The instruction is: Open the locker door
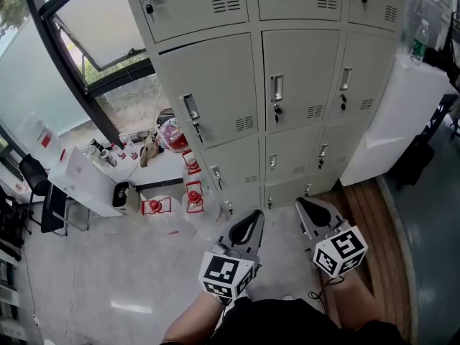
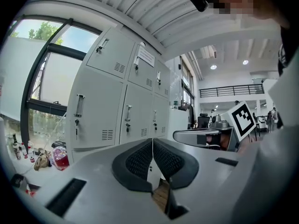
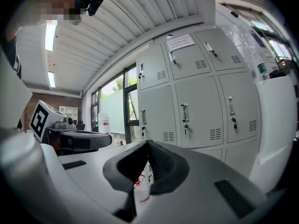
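Tongs: left gripper point(image 1: 250, 221) and right gripper point(image 1: 309, 208) both stood pressed together, empty, well short of shut locker doors point(image 1: 300, 77). Target door unclear, probably middle. Risk: closed jaws would skid off handle point(image 1: 277, 88).

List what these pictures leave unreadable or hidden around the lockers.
- Top locker row: cut off by the head view's upper edge.
- Paper notice on that row: print too small in the right gripper view.
- Small bottles at the left: too small to identify, head view.
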Tool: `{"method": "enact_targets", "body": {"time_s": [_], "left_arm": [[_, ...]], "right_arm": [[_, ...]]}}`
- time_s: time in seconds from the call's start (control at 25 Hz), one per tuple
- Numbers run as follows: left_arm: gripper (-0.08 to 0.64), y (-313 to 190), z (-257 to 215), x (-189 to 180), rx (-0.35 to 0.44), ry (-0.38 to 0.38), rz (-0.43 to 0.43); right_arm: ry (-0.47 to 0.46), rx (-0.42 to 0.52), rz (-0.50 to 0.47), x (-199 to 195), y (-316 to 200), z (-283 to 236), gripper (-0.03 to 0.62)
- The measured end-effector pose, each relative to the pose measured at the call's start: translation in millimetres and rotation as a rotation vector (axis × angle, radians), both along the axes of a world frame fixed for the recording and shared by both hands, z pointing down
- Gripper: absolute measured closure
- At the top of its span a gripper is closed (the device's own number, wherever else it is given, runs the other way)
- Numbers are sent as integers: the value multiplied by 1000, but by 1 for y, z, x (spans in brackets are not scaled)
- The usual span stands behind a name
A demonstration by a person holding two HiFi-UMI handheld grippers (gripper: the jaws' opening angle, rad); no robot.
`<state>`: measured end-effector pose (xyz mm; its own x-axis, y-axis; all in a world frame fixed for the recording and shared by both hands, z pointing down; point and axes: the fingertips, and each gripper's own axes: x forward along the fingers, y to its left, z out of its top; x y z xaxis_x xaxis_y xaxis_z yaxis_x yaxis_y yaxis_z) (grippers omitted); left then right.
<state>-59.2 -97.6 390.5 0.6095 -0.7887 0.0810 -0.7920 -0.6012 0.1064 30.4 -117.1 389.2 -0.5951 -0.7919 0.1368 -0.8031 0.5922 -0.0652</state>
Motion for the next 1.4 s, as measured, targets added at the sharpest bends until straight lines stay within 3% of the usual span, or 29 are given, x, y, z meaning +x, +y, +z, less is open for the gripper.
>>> {"method": "enact_targets", "body": {"time_s": [0.64,1.04,1.4], "left_arm": [[540,-67,0,-66,4,19,138],[540,-80,-11,-91,44,15,193],[540,-92,-14,-83,51,21,189]], "right_arm": [[27,-12,118,-77,-56,6,538],[42,31,196,-92,-78,-10,538],[38,51,193,-89,-101,-19,538]]}}
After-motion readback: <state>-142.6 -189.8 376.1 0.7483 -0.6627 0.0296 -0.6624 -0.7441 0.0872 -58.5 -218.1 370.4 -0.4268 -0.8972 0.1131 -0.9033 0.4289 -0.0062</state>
